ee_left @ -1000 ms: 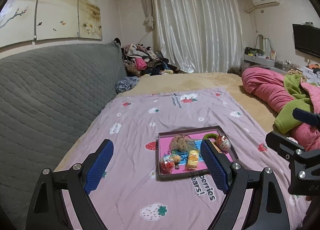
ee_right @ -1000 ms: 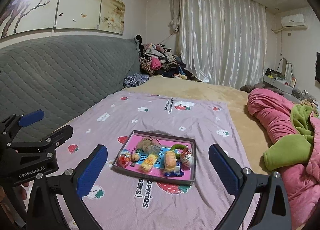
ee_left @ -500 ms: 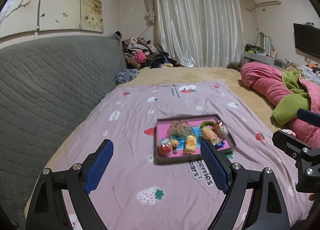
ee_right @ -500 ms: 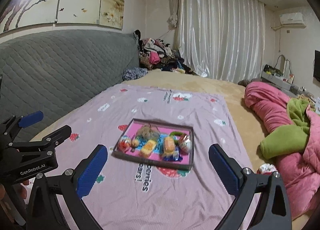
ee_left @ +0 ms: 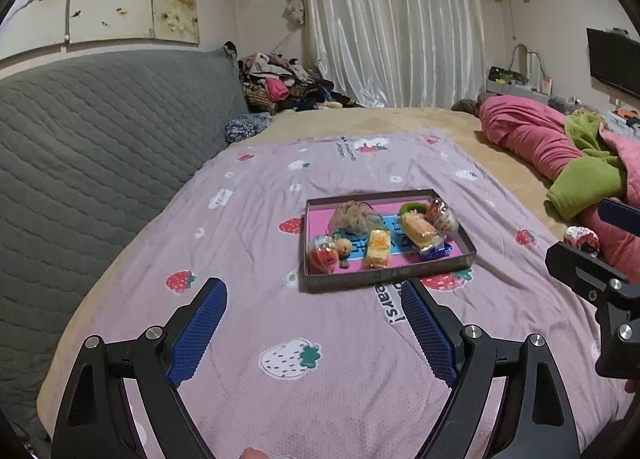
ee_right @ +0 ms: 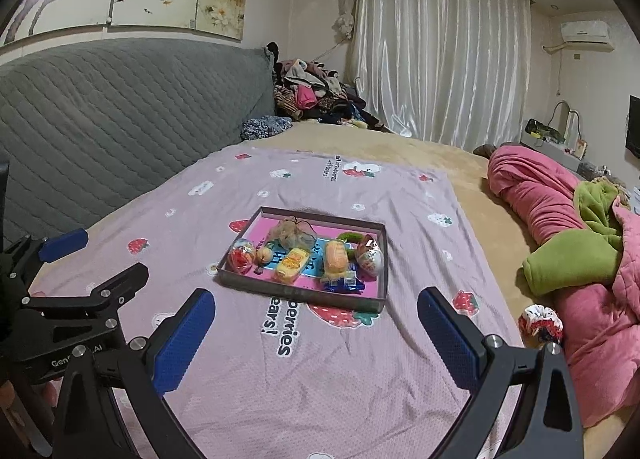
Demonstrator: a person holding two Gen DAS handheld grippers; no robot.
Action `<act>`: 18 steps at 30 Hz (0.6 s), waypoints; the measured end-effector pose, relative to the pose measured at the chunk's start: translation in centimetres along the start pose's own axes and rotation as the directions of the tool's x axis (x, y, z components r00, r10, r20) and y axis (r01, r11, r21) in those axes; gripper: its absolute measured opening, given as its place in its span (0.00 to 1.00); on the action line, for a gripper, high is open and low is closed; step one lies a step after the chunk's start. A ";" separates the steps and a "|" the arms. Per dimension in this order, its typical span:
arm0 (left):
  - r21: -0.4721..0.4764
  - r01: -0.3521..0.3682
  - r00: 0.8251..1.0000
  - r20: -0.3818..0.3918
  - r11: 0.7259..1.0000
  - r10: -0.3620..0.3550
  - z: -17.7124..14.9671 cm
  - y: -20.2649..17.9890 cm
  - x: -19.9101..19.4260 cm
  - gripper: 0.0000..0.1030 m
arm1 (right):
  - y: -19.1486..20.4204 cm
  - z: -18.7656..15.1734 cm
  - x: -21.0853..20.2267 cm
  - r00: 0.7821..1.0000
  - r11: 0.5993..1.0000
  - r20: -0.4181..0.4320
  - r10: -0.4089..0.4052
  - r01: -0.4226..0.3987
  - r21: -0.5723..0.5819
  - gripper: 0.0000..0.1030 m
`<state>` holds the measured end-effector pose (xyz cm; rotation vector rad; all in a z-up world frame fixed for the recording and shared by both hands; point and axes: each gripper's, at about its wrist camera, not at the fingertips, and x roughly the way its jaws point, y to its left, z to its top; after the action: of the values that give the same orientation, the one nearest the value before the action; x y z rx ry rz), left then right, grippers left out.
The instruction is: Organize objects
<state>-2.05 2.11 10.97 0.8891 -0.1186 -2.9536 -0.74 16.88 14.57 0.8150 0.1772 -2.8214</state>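
A shallow box (ee_left: 384, 281) (ee_right: 298, 293) with a pink floor lies on the lilac strawberry blanket. It holds several small things: a yellow snack pack (ee_left: 378, 247) (ee_right: 291, 264), an orange-yellow pack (ee_left: 418, 231) (ee_right: 335, 257), a foil egg (ee_left: 442, 217) (ee_right: 370, 257), a red toy (ee_left: 322, 255) (ee_right: 240, 257), a mesh pouch (ee_left: 352, 217) (ee_right: 294, 235) and a green ring (ee_right: 348, 237). My left gripper (ee_left: 314, 291) hangs open just short of the box's near wall. My right gripper (ee_right: 316, 301) is open too, near that wall. Nothing lies between either pair of fingers.
A red-and-white scrunchie (ee_left: 580, 239) (ee_right: 540, 323) lies on the bed right of the blanket. Pink and green bedding (ee_right: 580, 243) is bunched along the right. A grey quilted headboard (ee_left: 92, 163) rises on the left, with a clothes pile (ee_left: 280, 85) at the back.
Both grippers have sunk and tilted up a little, so the box sits higher in each view and beyond the fingertips. Both stay open.
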 end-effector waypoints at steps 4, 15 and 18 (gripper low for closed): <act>-0.012 0.012 1.000 -0.012 1.000 -0.012 -0.6 0.1 0.8 0.87 | -0.2 -0.4 0.6 1.000 1.000 -0.006 -0.006 0.006 0.003 0.99; -0.038 0.026 0.999 -0.021 0.999 -0.027 -2.8 0.4 3.2 0.87 | 0.1 -3.0 3.6 0.999 1.000 -0.037 -0.002 0.002 -0.003 0.99; -0.039 0.033 0.999 -0.025 0.999 -0.034 -3.6 0.3 4.0 0.87 | 0.1 -3.7 4.3 0.999 1.000 -0.044 -0.010 0.009 -0.008 0.99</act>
<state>-3.40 1.26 5.84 0.9319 -0.0454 -2.9628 -2.40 16.76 9.16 0.8767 0.1994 -2.8114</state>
